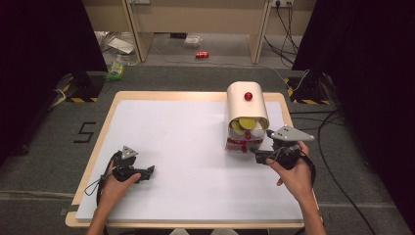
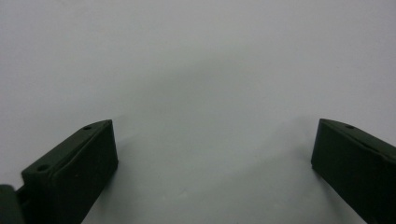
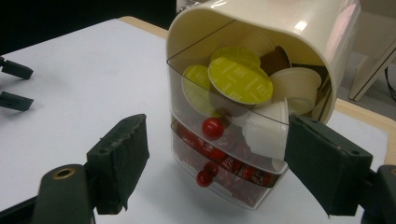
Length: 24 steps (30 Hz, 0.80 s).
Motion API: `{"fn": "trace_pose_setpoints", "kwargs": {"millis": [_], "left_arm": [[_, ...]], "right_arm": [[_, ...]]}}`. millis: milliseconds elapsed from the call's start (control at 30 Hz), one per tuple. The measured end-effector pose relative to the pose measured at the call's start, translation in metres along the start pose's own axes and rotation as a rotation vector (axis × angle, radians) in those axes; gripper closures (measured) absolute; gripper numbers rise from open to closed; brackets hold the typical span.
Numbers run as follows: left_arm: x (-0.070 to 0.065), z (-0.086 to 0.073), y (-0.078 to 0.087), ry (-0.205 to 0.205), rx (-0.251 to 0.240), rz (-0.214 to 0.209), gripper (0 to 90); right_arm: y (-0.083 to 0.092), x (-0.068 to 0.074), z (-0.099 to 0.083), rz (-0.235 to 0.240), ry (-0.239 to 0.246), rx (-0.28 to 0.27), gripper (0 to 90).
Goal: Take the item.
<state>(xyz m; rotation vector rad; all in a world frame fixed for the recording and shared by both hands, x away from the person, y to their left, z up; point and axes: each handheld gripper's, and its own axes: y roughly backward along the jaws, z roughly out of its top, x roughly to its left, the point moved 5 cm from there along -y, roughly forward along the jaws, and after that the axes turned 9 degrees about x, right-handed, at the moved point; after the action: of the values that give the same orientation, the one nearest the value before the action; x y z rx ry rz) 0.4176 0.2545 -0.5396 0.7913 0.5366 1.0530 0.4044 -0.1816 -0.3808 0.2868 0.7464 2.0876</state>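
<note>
Facing the drawer box (image 1: 246, 117) at the table's (image 1: 195, 161) far right with the right gripper (image 3: 215, 172), jaws released and empty. Aiming squarely at a red knob (image 3: 212, 128), avoiding the brimming pods (image 3: 239, 80). Resting the left gripper (image 1: 147, 171) released, well apart.

Hidden and cut-off parts around the drawer organiser

In the right gripper view, the cream drawer organiser (image 3: 261, 28) runs past the top edge above the jaws, and the right jaw covers its lower right corner. Behind the clear front of the upper drawer (image 3: 224, 121), the capsules (image 3: 240, 79) overlap, so those at the back stay hidden. The red packets (image 3: 233, 165) in the lower drawer are too blurred to read.
</note>
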Motion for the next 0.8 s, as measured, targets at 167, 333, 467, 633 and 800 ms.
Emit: {"fn": "trace_pose_setpoints", "kwargs": {"millis": [167, 333, 467, 633, 800], "left_arm": [[0.000, 0.000, 0.000, 0.000, 0.000, -0.001, 0.0], [0.000, 0.000, 0.000, 0.000, 0.000, 0.000, 0.0], [0.000, 0.000, 0.000, 0.000, 0.000, -0.001, 0.0], [0.000, 0.000, 0.000, 0.000, 0.000, 0.000, 0.0], [0.000, 0.000, 0.000, 0.000, 0.000, -0.001, 0.0]], "right_arm": [[0.000, -0.002, 0.007, -0.002, 0.011, -0.009, 22.2], [-0.003, -0.001, 0.012, -0.002, 0.022, -0.010, 22.2], [-0.010, 0.001, 0.015, -0.005, 0.031, -0.006, 23.9], [-0.016, -0.002, 0.019, -0.017, 0.041, -0.007, 24.0], [-0.026, -0.006, 0.021, -0.005, 0.041, 0.011, 24.0]]}}
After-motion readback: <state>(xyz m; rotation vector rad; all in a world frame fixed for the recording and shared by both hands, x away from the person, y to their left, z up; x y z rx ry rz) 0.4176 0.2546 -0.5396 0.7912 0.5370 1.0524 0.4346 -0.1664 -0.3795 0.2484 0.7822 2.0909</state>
